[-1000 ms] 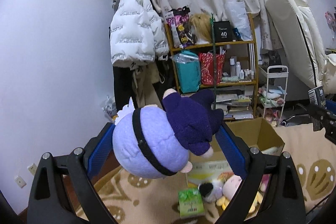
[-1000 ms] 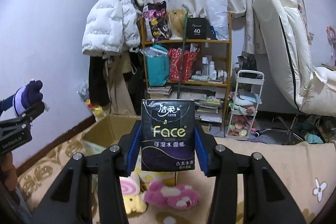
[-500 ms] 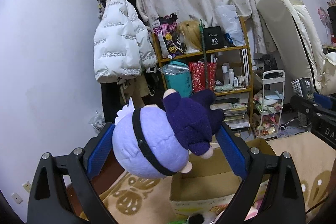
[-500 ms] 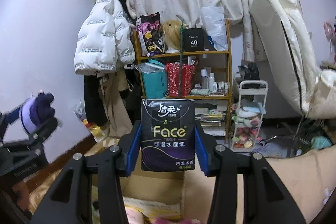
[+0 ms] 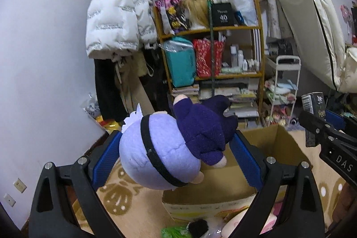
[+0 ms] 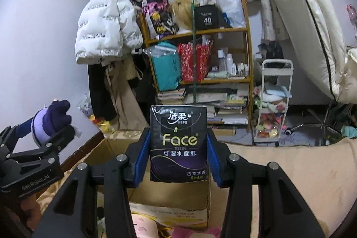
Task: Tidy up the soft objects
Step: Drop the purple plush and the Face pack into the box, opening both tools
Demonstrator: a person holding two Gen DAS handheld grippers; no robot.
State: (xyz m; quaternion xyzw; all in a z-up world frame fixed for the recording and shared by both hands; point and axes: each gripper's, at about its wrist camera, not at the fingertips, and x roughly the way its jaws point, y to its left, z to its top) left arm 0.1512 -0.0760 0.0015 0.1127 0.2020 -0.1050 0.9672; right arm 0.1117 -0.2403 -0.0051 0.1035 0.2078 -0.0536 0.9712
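A plush doll (image 5: pixel 156 160) with a lavender head, a black band and a dark purple body lies sideways between the blue pads of my left gripper (image 5: pixel 176 155), which is shut on it. My right gripper (image 6: pixel 178 148) is shut on an upright black tissue pack (image 6: pixel 178 144) printed "Face". Both hang just above the near side of an open cardboard box (image 5: pixel 223 189) on the patterned rug. The same box (image 6: pixel 169 200) shows below the pack. The left gripper and its doll (image 6: pixel 51 119) appear at the left of the right wrist view. The right gripper (image 5: pixel 323 133) appears at the right of the left wrist view.
Several plush toys (image 5: pixel 234 224) and a green pack (image 5: pixel 176 232) lie on the rug in front of the box. Behind it stand a crowded wooden shelf (image 5: pixel 212 73), a hanging white jacket (image 5: pixel 118 19), a white trolley (image 5: pixel 283 90) and a leaning mattress (image 5: pixel 312 26).
Both grippers have carried their loads forward to the cardboard box, which now looks larger and closer beneath them. The toys on the rug have slid to the bottom edge. Both grips are unchanged.
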